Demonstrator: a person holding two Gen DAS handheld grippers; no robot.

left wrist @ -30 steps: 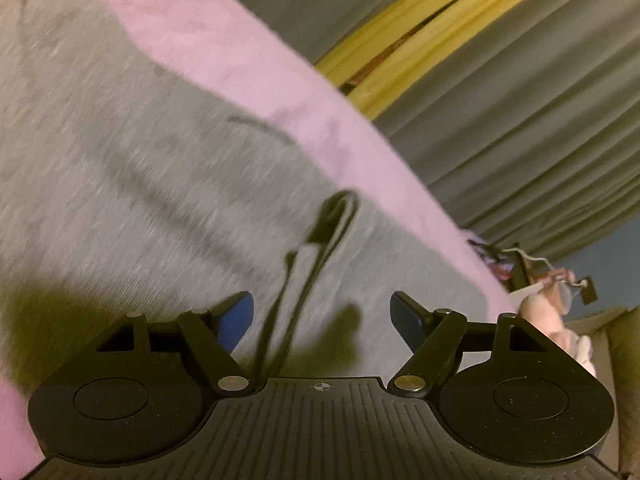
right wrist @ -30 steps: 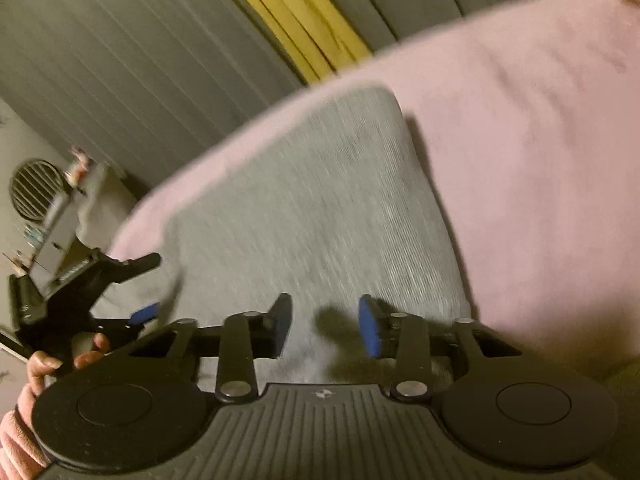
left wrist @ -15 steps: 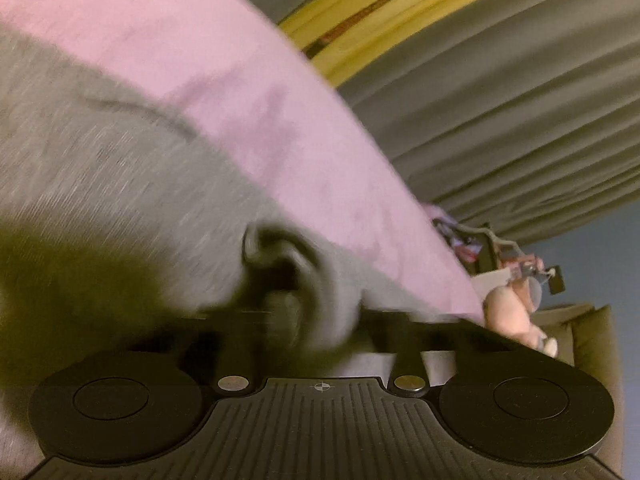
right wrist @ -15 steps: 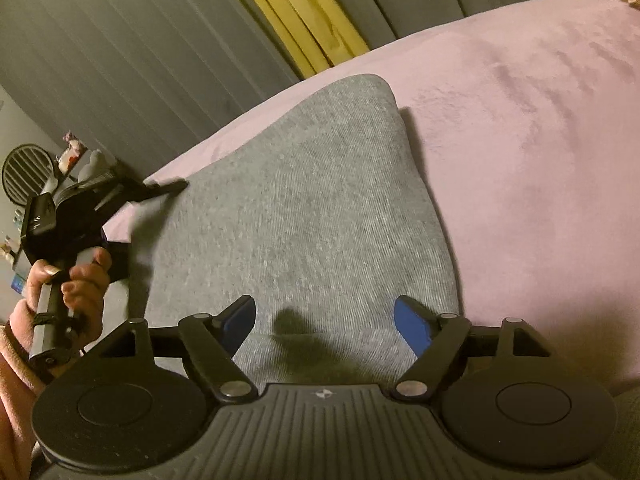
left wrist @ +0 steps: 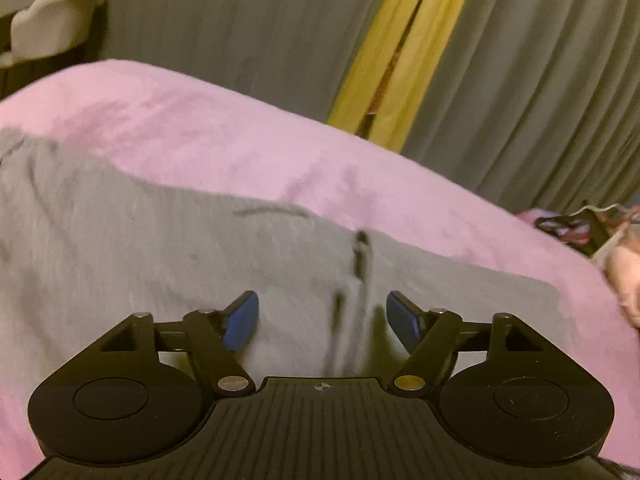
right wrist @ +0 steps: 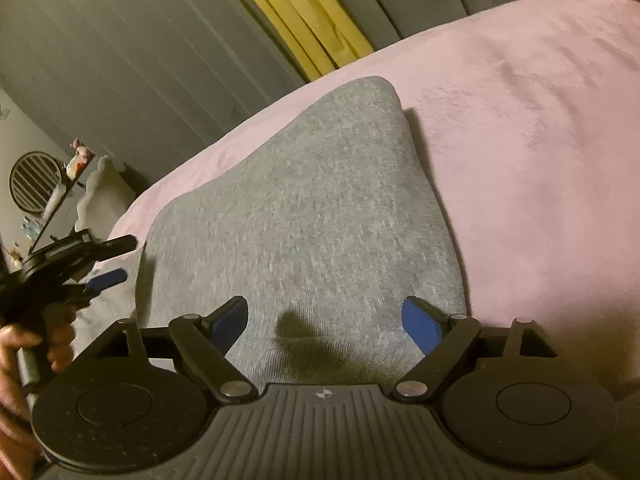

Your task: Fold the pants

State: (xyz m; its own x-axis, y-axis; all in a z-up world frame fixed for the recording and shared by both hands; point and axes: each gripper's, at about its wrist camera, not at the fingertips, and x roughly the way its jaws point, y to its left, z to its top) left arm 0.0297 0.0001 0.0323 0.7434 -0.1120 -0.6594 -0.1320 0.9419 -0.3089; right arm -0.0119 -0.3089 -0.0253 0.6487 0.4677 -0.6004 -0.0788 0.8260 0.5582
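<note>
Grey pants (left wrist: 160,264) lie flat on a pink blanket (left wrist: 248,148). A dark drawstring (left wrist: 362,256) lies on the waist part in the left wrist view. My left gripper (left wrist: 322,320) is open and empty just above the cloth near the drawstring. In the right wrist view the folded grey pants (right wrist: 312,208) lie in a tapering stack on the blanket (right wrist: 520,120). My right gripper (right wrist: 324,322) is open and empty over the near edge of the stack. The left gripper (right wrist: 102,264) shows at the left, held by a hand.
Grey curtains (left wrist: 540,80) with a yellow strip (left wrist: 404,52) hang behind the bed. A pale chair (left wrist: 52,28) stands at the far left. A soft toy and clutter (left wrist: 616,264) lie at the bed's right edge. A round vent (right wrist: 34,182) is on the left wall.
My left gripper was shut on the pants half a second ago; it has opened and pulled back. My right gripper opened wider and stays over the stack.
</note>
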